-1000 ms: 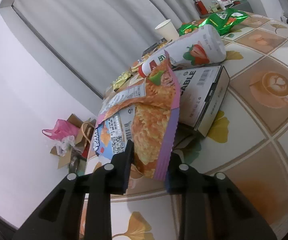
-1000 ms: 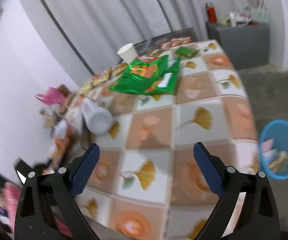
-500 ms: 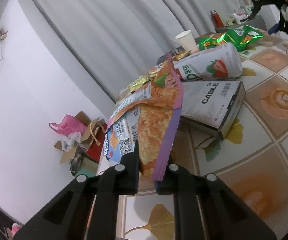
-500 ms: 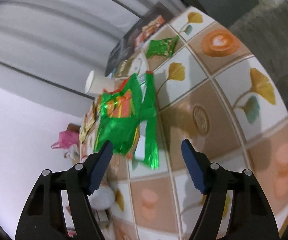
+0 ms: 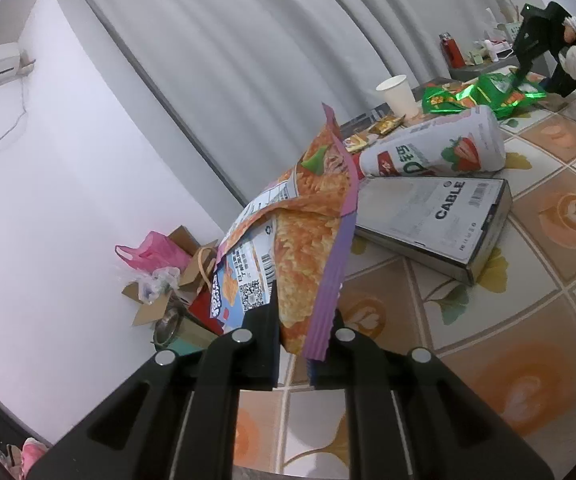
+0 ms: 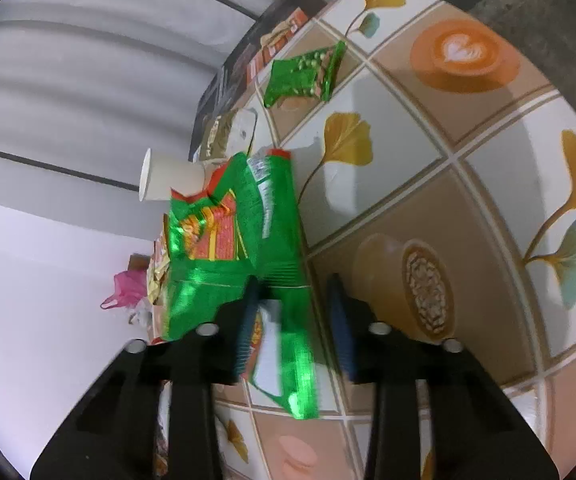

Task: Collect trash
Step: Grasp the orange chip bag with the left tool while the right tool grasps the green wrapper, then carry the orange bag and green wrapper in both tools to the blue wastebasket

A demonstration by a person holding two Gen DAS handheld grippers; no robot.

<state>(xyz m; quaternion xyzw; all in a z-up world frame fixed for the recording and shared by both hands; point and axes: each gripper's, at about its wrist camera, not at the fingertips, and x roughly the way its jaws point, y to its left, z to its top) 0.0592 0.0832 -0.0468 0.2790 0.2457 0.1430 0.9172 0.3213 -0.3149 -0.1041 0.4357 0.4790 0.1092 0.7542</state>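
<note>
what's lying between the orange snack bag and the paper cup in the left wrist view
The strawberry drink bottle lies on its side between the orange snack bag and the paper cup, with small wrappers behind it, in the left wrist view.

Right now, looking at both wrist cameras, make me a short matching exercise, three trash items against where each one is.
Items:
1. orange snack bag
2. big green snack bag
3. cable box

Places:
A. lying flat on the table
B. pinched in the left gripper
C. between the closing jaws of the right gripper

Pairs: 1-B, 2-C, 3-A
</note>
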